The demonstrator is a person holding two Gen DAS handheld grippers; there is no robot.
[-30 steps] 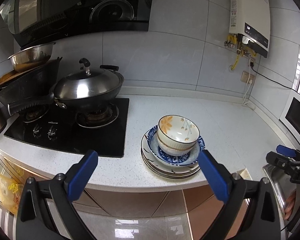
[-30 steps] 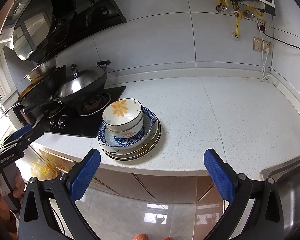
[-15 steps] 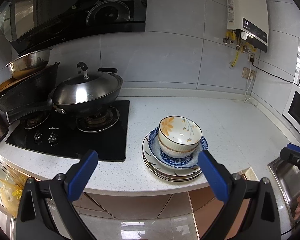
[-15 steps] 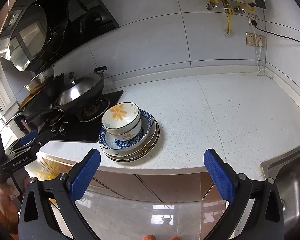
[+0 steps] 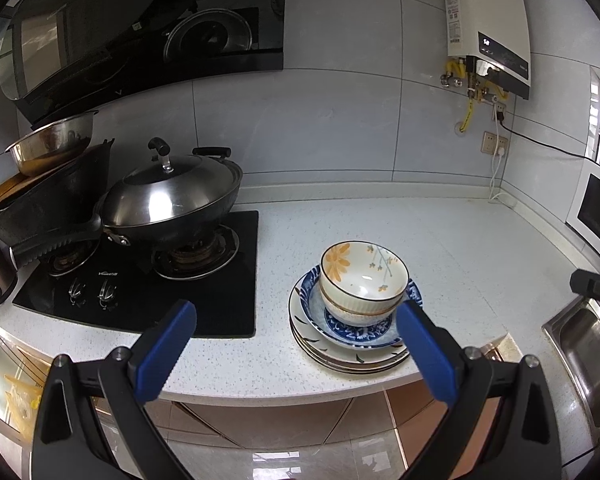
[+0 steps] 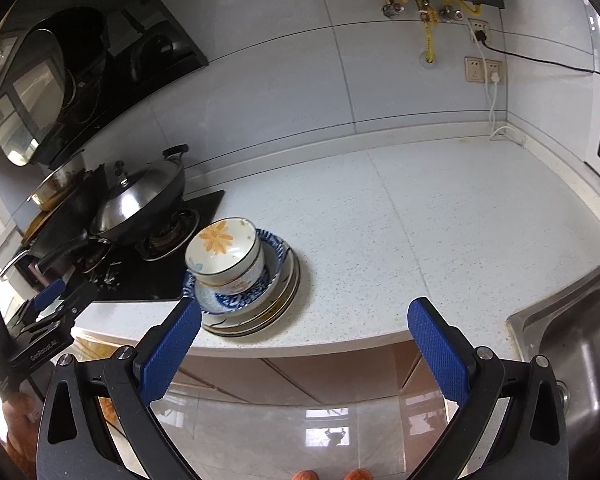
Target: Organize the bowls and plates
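Grey tiled wall [image 5: 340, 128]; white speckled counter [image 6: 440, 220]. Black hob [image 5: 204, 292] at counter's left end, steel sink [image 6: 580, 332] at right end. Glossy floor [image 6: 300, 432] w/ window glare.

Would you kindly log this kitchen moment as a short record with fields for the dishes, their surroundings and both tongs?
dishes: two nested floral bowls sit in a blue patterned bowl on stacked plates
location: white countertop, near its front edge
left of stack: black gas hob bearing a lidded wok
right of stack: steel sink
left tongs: open, empty, short of the counter
right tongs: open, empty, short of the counter
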